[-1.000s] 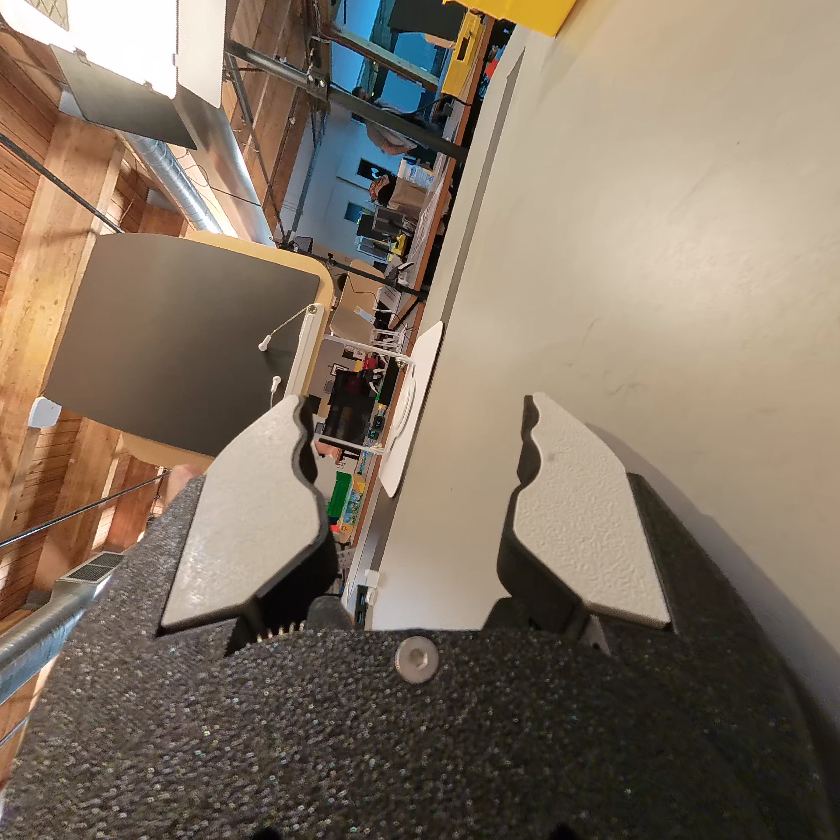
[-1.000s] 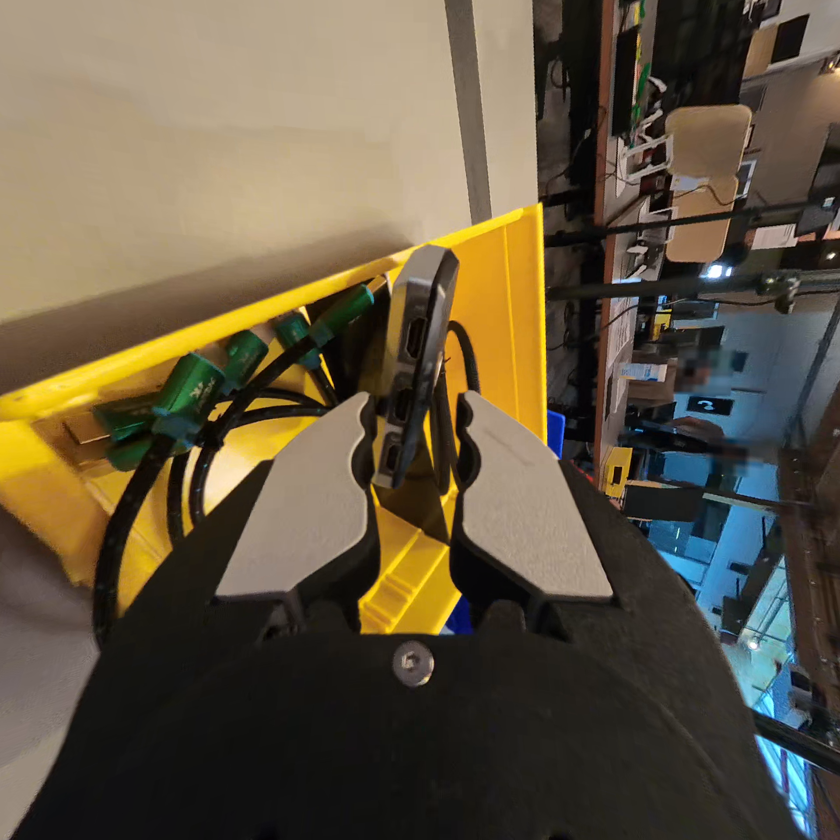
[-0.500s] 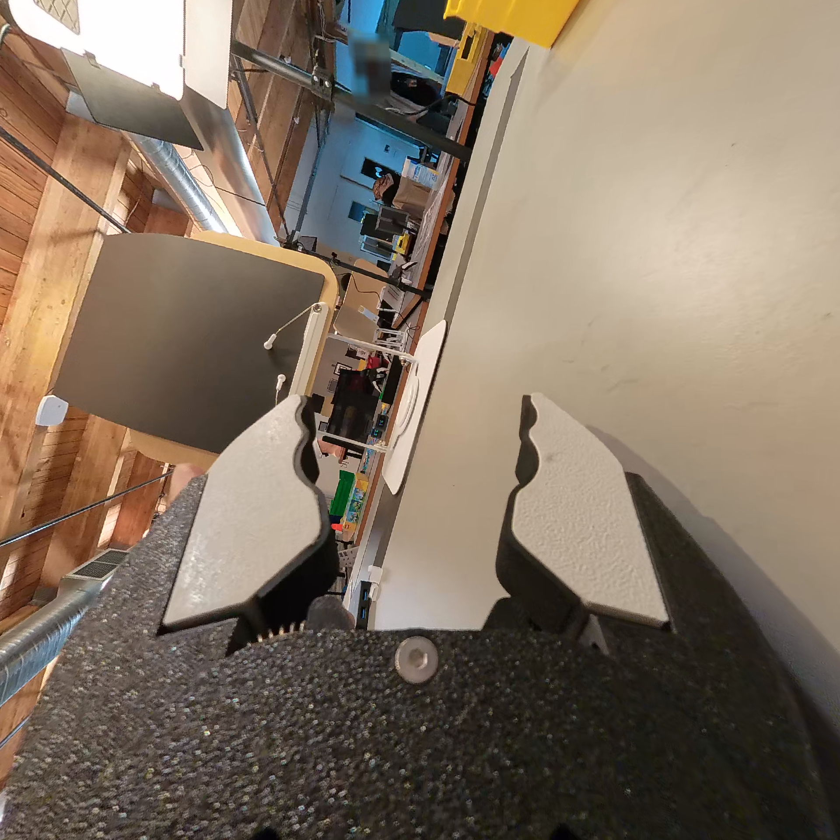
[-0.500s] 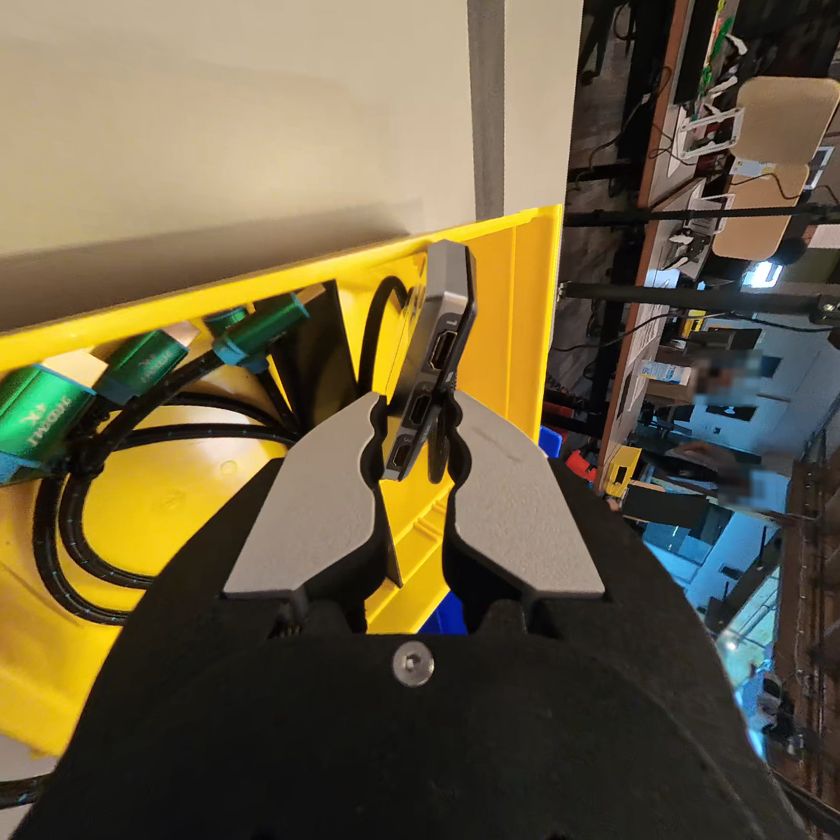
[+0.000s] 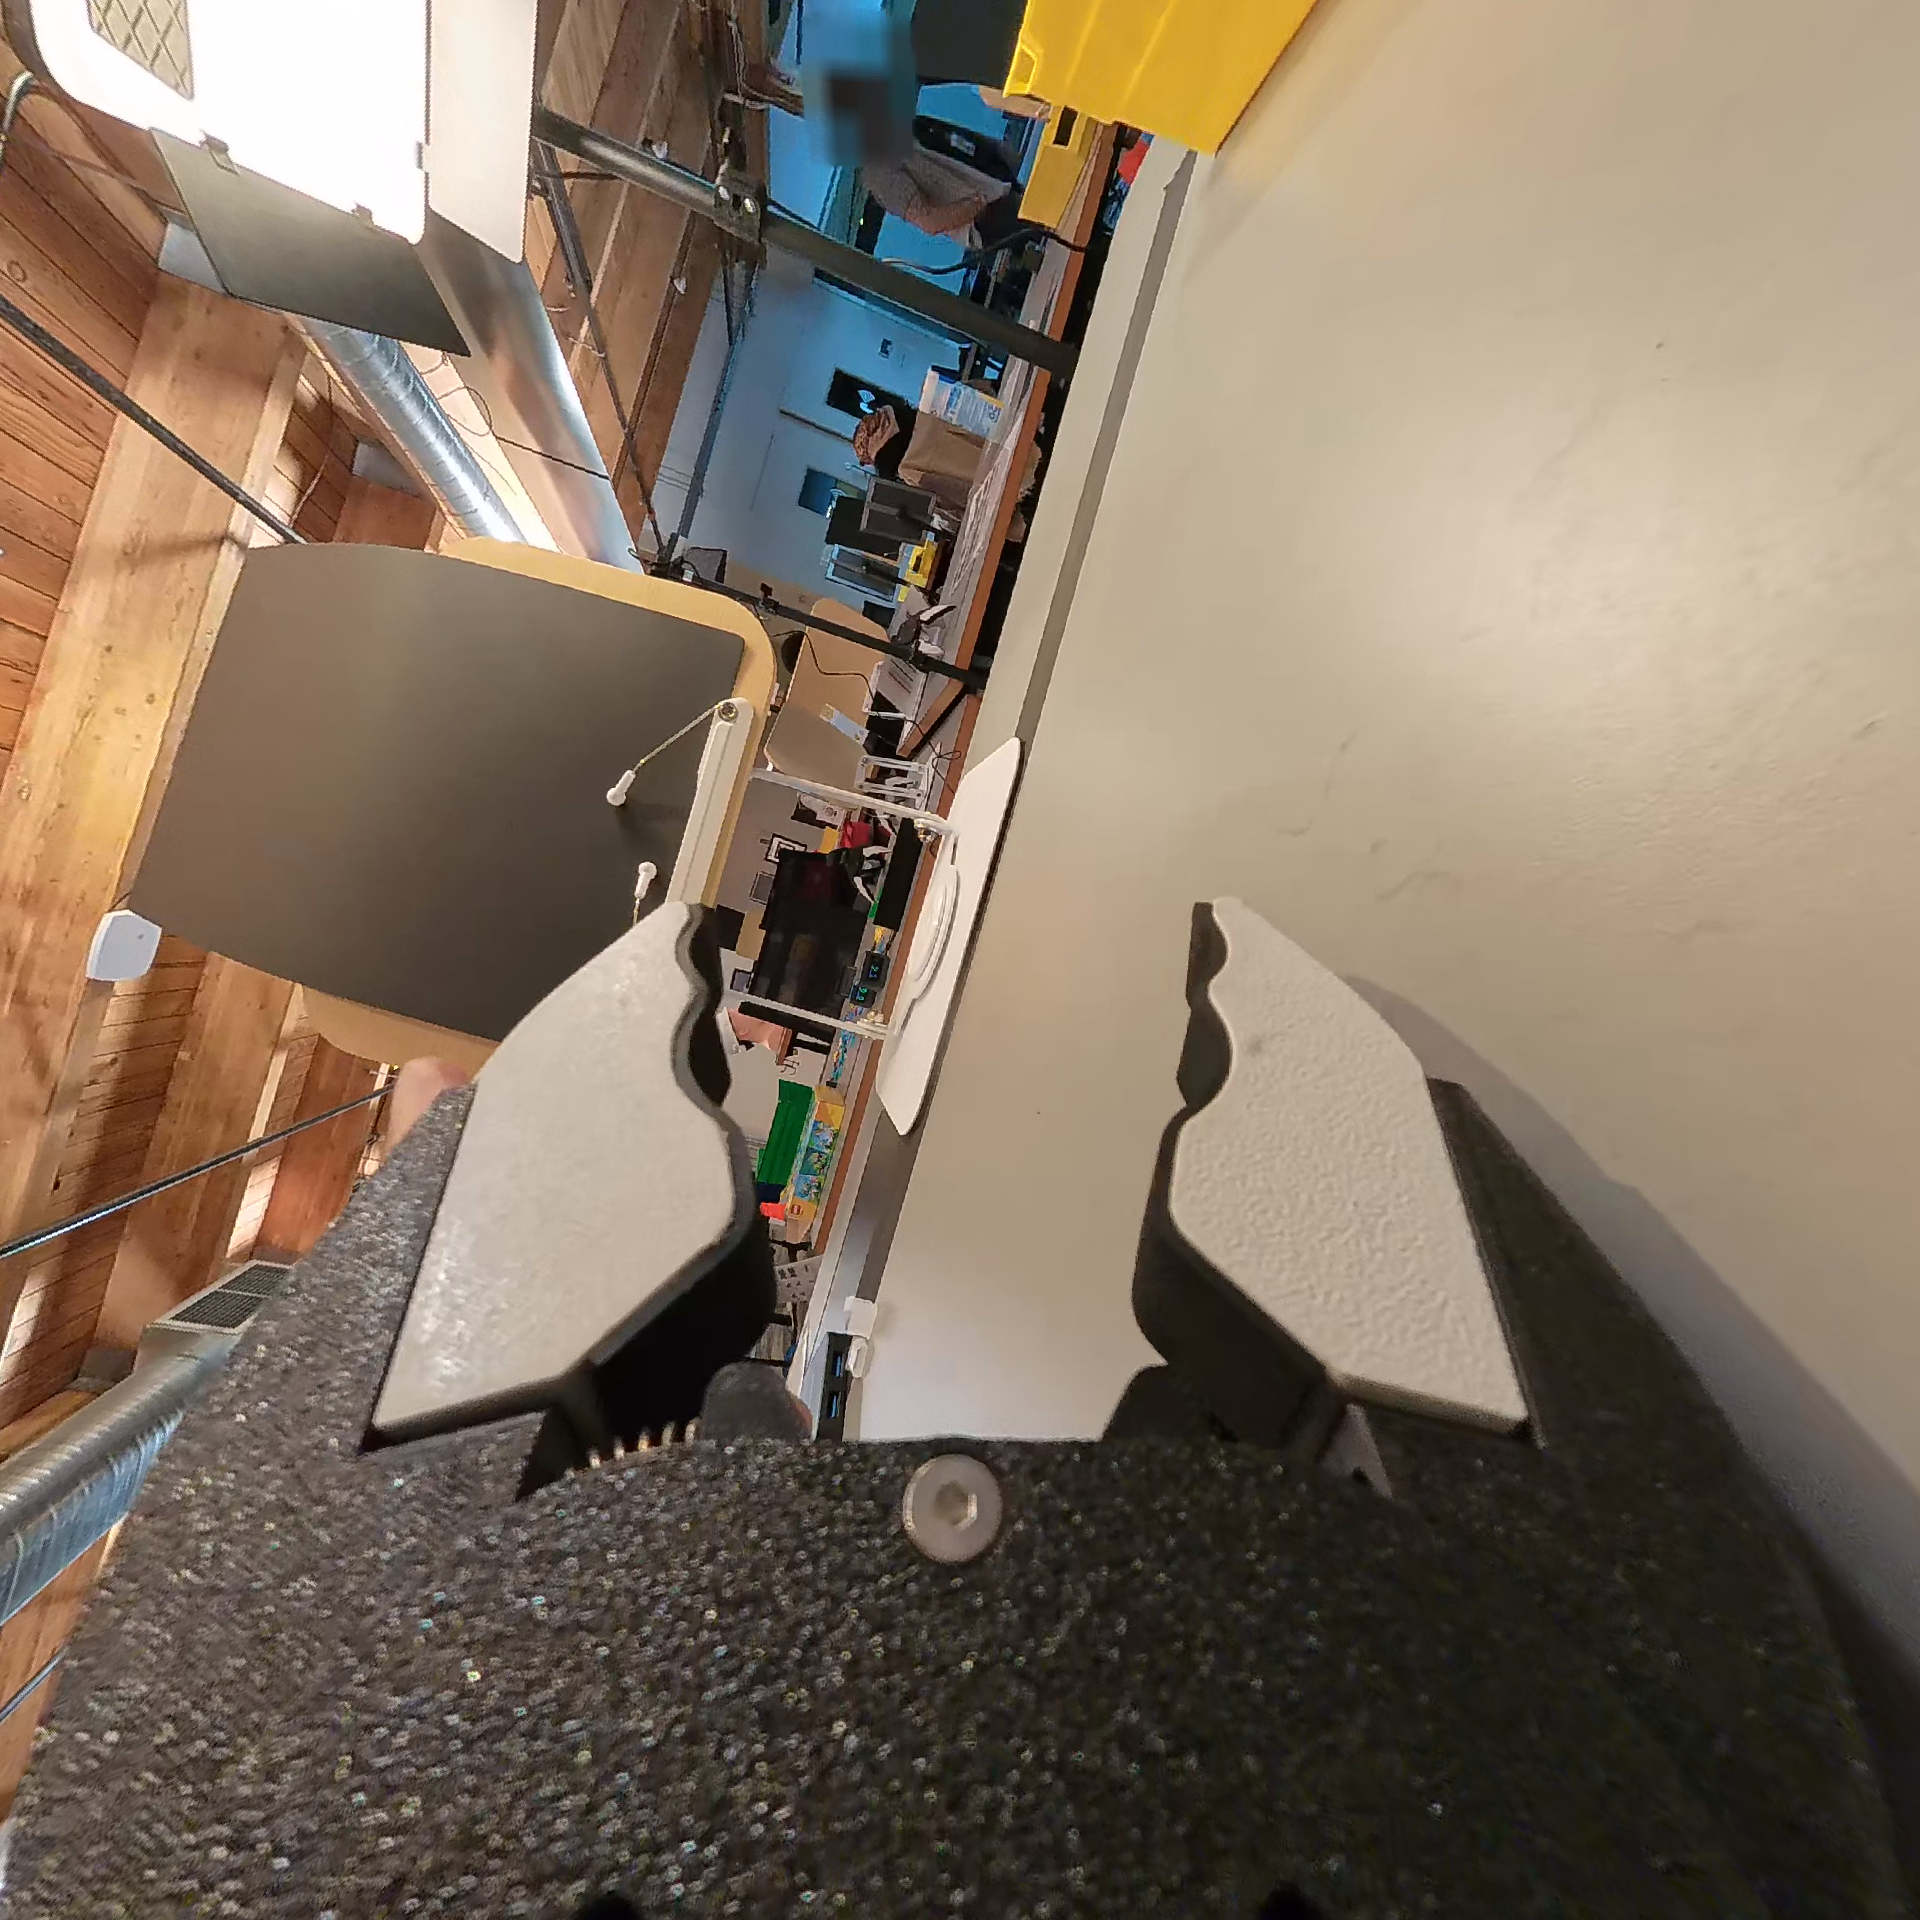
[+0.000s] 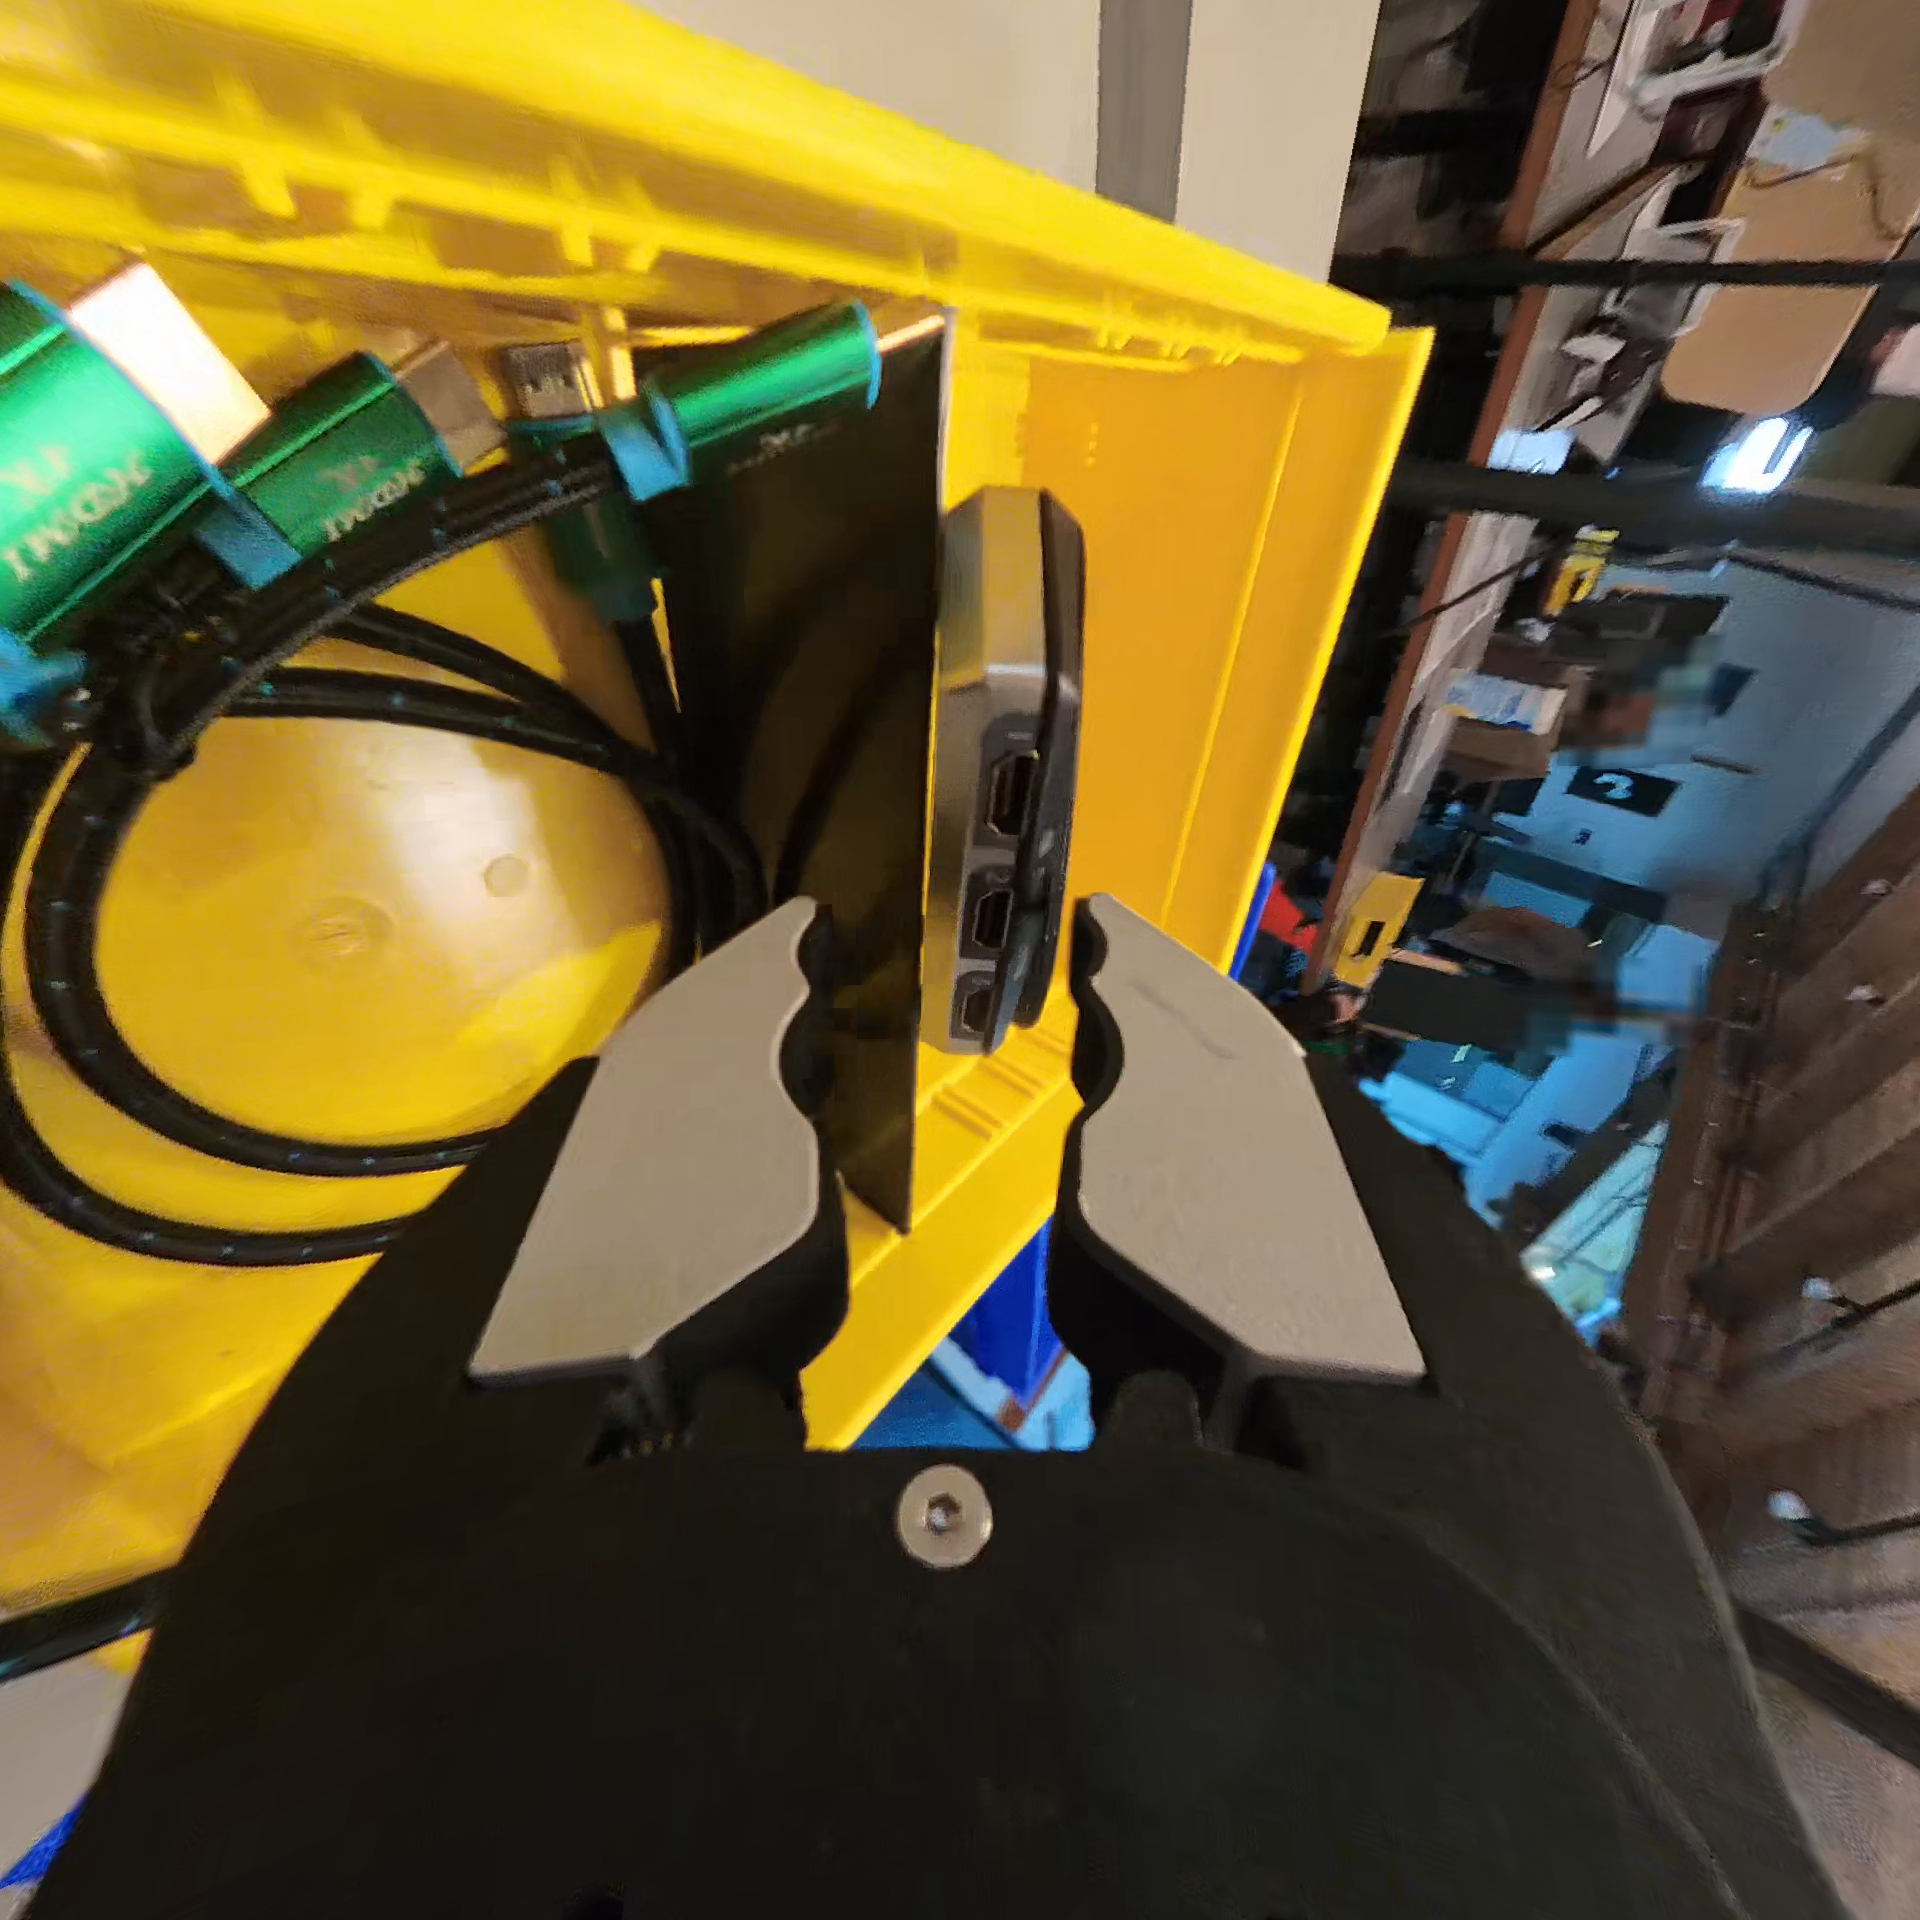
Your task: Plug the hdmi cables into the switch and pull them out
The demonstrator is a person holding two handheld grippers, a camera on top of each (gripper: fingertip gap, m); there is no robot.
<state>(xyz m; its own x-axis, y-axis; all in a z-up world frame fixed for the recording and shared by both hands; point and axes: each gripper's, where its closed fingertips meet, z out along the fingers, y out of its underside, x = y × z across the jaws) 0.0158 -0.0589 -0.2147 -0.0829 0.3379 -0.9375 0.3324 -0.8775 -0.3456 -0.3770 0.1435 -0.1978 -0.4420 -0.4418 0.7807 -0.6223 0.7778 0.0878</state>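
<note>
Right wrist view only: yellow bin (image 6: 1174, 582) with a black divider (image 6: 831, 727) standing inside; the HDMI switch (image 6: 1003, 769) and the HDMI cables (image 6: 343, 727) show here alone.
Left wrist view only: bare pale table (image 5: 1507, 623), a white flat stand (image 5: 951, 935) at its far edge, a corner of a yellow bin (image 5: 1143, 62) far off, workshop beyond.
HDMI switch: grey slab with a black edge, standing on end in the bin's narrow compartment, just beside the divider; three ports in a row face the camera, all unplugged.
HDMI cables: black braided, coiled in the wide compartment on the divider's other side; green metal plugs (image 6: 353, 468) bunched at the upper left, bare tips showing.
Right gripper (image 6: 940, 956): fingers parted, straddling the divider and the switch's lower end, gripping neither as far as shows.
Left gripper (image 5: 951, 987): fingers wide apart, holding nothing, beside the table surface.
</note>
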